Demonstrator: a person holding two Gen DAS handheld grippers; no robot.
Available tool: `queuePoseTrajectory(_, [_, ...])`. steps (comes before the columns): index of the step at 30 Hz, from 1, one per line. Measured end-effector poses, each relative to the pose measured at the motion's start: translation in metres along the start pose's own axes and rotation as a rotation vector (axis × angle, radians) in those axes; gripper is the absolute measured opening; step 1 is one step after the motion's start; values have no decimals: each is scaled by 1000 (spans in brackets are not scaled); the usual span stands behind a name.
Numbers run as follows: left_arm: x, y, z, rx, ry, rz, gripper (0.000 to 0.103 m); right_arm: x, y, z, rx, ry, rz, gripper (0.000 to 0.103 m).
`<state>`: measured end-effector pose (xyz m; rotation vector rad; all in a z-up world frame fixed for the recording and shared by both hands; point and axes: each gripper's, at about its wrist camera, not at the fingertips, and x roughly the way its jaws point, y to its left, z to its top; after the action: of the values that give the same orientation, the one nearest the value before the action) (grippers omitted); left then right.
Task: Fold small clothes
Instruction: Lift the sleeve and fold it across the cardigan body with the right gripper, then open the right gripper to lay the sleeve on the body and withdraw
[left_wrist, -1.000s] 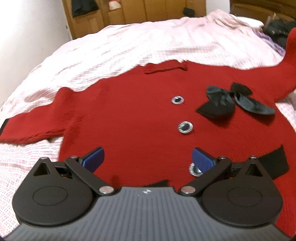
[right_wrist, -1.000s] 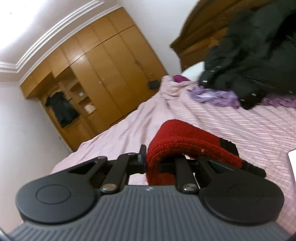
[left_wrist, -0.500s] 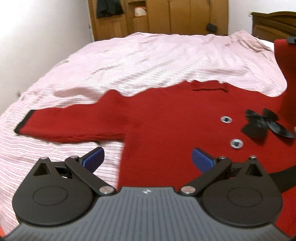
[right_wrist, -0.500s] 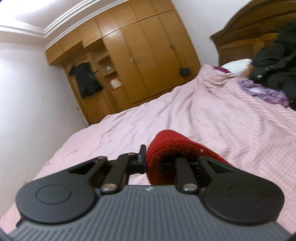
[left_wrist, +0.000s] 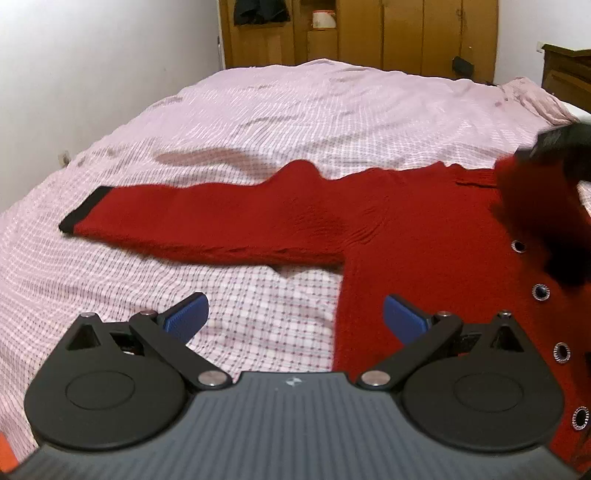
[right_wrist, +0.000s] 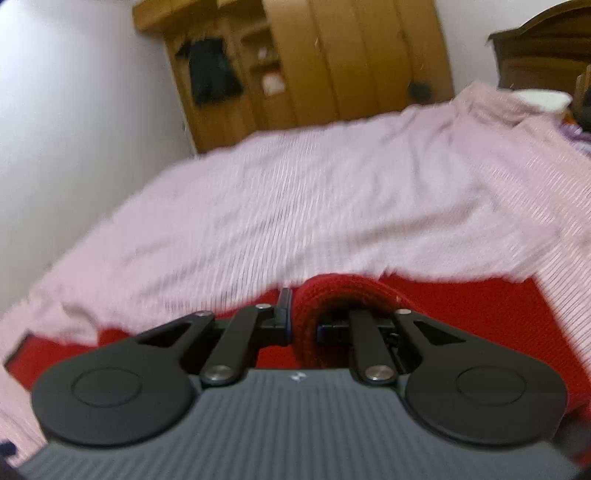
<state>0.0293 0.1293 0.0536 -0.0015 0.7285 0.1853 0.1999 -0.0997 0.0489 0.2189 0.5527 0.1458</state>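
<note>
Our right tool (right_wrist: 303, 325) clenches the red cardigan's (left_wrist: 406, 236) sleeve over its body on the bed (left_wrist: 295, 122); our left tool (left_wrist: 295, 317) hangs released. We should lay it flat, unbunched.

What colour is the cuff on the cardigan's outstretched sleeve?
Black, on the red cardigan; the cuff shows best in the left wrist view.

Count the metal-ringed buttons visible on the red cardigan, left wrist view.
4, in a column down the cardigan's right side: top, second, third, lowest. More may be hidden under the blurred sleeve above.
</note>
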Motion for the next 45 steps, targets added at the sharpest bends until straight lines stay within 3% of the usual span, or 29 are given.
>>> queuePoseTrajectory(6, [6, 8, -5, -23, 9, -3, 103, 29, 21, -28, -41, 111, -6, 20])
queuePoseTrajectory(9, [7, 9, -8, -36, 10, -16, 103, 36, 22, -34, -19, 165, 17, 34])
queuePoseTrajectory(14, [6, 5, -9, -34, 13, -33, 103, 20, 24, -33, -6, 176, 80, 68])
queuePoseTrajectory(17, [1, 1, -8, -30, 1, -41, 103, 8, 30, -38, -16, 186, 117, 76])
queuePoseTrajectory(22, [-9, -3, -6, -23, -17, -44, 103, -11, 40, -45, -59, 218, 134, 78])
queuePoseTrajectory(26, [-13, -4, -5, -26, -25, -43, 103, -29, 32, -46, 4, 243, 168, 86])
queuePoseTrajectory(39, [-23, -25, 2, 5, -44, -81, 103, -89, -16, -47, 176, 312, 225, 87])
queuePoseTrajectory(45, [-22, -50, 13, 53, -61, -113, 103, -119, -54, -28, 229, 255, 190, 87])
